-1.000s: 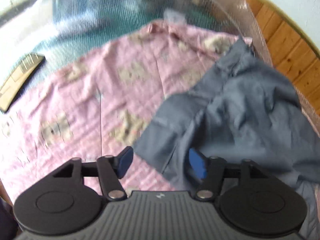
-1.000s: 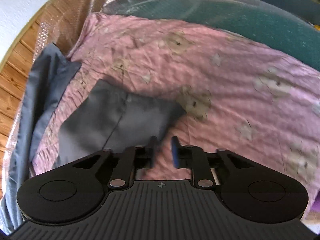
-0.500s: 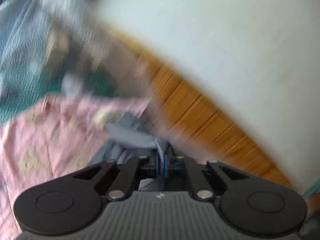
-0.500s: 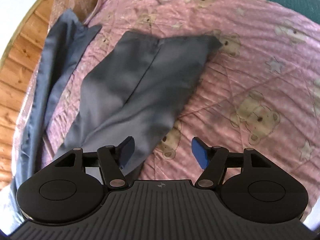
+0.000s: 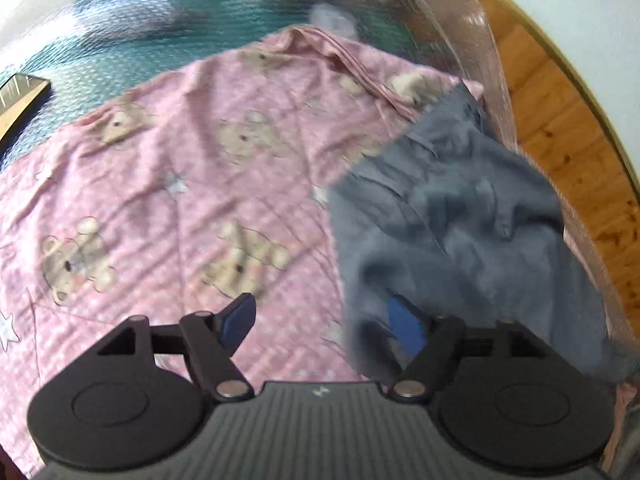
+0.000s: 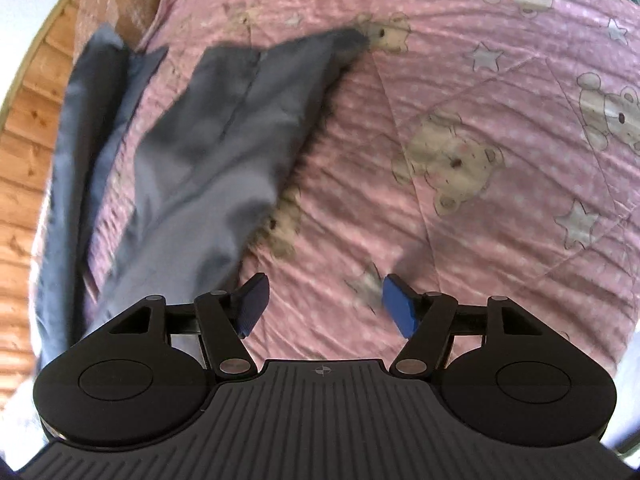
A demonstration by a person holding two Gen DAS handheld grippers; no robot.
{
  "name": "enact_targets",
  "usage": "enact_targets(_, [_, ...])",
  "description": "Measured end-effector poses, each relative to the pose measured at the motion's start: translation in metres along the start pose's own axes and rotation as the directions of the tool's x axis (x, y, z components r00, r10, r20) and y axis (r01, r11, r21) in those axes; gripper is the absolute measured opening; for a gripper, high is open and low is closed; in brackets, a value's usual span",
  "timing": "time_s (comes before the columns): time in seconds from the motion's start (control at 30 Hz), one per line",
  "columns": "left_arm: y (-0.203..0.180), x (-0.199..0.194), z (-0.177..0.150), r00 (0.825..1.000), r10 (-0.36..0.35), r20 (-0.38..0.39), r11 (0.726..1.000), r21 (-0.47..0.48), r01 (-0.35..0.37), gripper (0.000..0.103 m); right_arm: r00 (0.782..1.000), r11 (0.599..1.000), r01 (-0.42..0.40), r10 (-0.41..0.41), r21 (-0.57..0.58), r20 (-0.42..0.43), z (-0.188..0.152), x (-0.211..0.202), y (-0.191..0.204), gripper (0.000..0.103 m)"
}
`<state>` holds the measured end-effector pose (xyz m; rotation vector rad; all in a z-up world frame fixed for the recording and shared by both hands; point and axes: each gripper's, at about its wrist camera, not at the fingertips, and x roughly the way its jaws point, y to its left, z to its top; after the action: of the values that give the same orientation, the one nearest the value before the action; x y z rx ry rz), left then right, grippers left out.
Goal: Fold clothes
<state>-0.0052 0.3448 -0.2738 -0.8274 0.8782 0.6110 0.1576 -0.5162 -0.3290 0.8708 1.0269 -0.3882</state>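
Grey trousers (image 5: 460, 216) lay rumpled at frame right, one leg (image 6: 208, 152) stretched flat at left in the right wrist view

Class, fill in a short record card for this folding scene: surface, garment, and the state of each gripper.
surface: pink teddy-bear quilt
garment: grey garment, crumpled at the quilt's edge in the left view, lying flatter in the right view
left gripper: jaws opening, fabric lies over one finger, nothing clamped
right gripper: open, only quilt between the fingers, garment beside it
beyond the quilt: wooden floor

Wooden floor (image 5: 560, 120), perhaps white wall (image 5: 580, 8)
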Motion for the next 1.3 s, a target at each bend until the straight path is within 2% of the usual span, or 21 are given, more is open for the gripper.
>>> enact_targets(0.27, [-0.057,0.045,-0.004,0.986,0.104,-0.128,0.99,0.105,-0.091,0.088,0.997,0.999,-0.032,0.03,0.019,0.078,0.05,0.024,0.014,0.076])
enact_targets(0.37, [-0.077,0.07,-0.011,0.967,0.185,-0.177,0.974,0.167,-0.156,0.082,0.993,0.996,-0.086,0.086,0.006,0.078,0.066,0.039,0.02,0.073])
enact_targets(0.4, [-0.082,0.075,-0.011,0.964,0.195,-0.183,0.971,0.178,-0.162,0.06,0.991,0.994,-0.105,0.105,-0.001,0.077,0.072,0.044,0.022,0.044])
enact_targets(0.43, [-0.087,0.08,-0.011,0.961,0.203,-0.188,0.967,0.189,-0.168,0.028,0.989,0.992,-0.124,0.124,-0.008,0.077,0.078,0.049,0.024,0.003])
enact_targets(0.47, [-0.09,0.075,-0.006,0.969,0.172,-0.18,0.974,0.176,-0.14,0.012,0.987,0.989,-0.144,0.145,-0.023,0.075,0.083,0.05,0.032,0.003])
enact_targets(0.5, [-0.092,0.07,0.0,0.976,0.138,-0.171,0.981,0.162,-0.111,0.007,0.978,0.982,-0.178,0.184,-0.066,0.1,0.09,0.04,0.046,0.003])
enact_targets(0.57, [-0.089,0.03,0.01,0.998,-0.049,-0.049,0.992,0.112,0.054,0.006,0.944,0.952,-0.252,0.281,-0.176,0.17,0.105,0.011,0.078,0.002])
enact_targets(0.63, [-0.077,-0.015,0.012,0.972,-0.22,0.088,0.972,0.109,0.21,0.005,0.88,0.9,-0.357,0.414,-0.251,0.232,0.115,-0.032,0.099,0.001])
enact_targets(0.67, [-0.067,-0.039,0.008,0.942,-0.296,0.157,0.952,0.129,0.278,0.005,0.841,0.866,-0.401,0.477,-0.298,0.255,0.116,-0.055,0.105,0.001])
enact_targets(0.7, [-0.053,-0.049,0.003,0.923,-0.346,0.169,0.936,0.124,0.328,0.005,0.823,0.849,-0.412,0.503,-0.332,0.265,0.114,-0.07,0.105,0.001])
enact_targets(0.73, [-0.039,-0.04,-0.009,0.935,-0.332,0.122,0.941,0.118,0.319,0.006,0.815,0.84,-0.409,0.512,-0.356,0.272,0.111,-0.08,0.103,0.001])
enact_targets(0.8, [-0.012,-0.021,-0.033,0.954,-0.299,0.024,0.95,0.106,0.295,0.01,0.866,0.868,-0.337,0.437,-0.365,0.241,0.106,-0.064,0.084,0.001])
enact_targets(0.87, [0.0,0.008,-0.054,0.979,-0.189,-0.074,0.979,0.068,0.194,0.013,0.942,0.921,-0.239,0.297,-0.307,0.158,0.101,-0.017,0.052,0.003])
enact_targets(0.93, [0.007,0.026,-0.07,0.986,-0.105,-0.128,0.993,0.031,0.11,0.027,0.987,0.966,-0.138,0.153,-0.219,0.054,0.094,0.027,0.02,0.015])
enact_targets(0.97, [0.006,0.022,-0.071,0.99,-0.083,-0.111,0.996,0.003,0.084,0.034,0.994,0.975,-0.095,0.105,-0.203,0.039,0.089,0.036,0.009,0.018])
enact_targets(1.03, [0.002,0.012,-0.072,0.996,-0.052,-0.07,0.998,-0.033,0.05,0.065,0.993,0.984,-0.073,0.086,-0.165,0.075,0.082,0.03,-0.004,0.037])
enact_targets(1.07, [-0.002,0.004,-0.07,0.998,-0.044,-0.045,0.998,-0.041,0.043,0.071,0.991,0.987,-0.075,0.089,-0.139,0.099,0.079,0.023,-0.009,0.046])
enact_targets(1.1, [-0.005,-0.002,-0.068,0.999,-0.03,-0.031,0.998,-0.051,0.028,0.078,0.989,0.99,-0.078,0.091,-0.114,0.117,0.077,0.015,-0.012,0.047])
enact_targets(1.2, [-0.019,-0.008,-0.058,1.0,0.004,-0.026,0.997,-0.077,-0.006,0.086,0.991,0.995,-0.067,0.076,-0.078,0.11,0.068,0.0,-0.016,0.049])
enact_targets(1.23, [-0.024,-0.008,-0.055,0.999,0.014,-0.03,0.996,-0.085,-0.016,0.094,0.993,0.994,-0.068,0.076,-0.08,0.095,0.064,-0.004,-0.012,0.051])
enact_targets(1.3, [-0.035,-0.001,-0.048,0.997,0.054,-0.06,0.995,-0.081,-0.059,0.099,0.995,0.991,-0.096,0.099,-0.096,0.026,0.05,-0.009,-0.001,0.053])
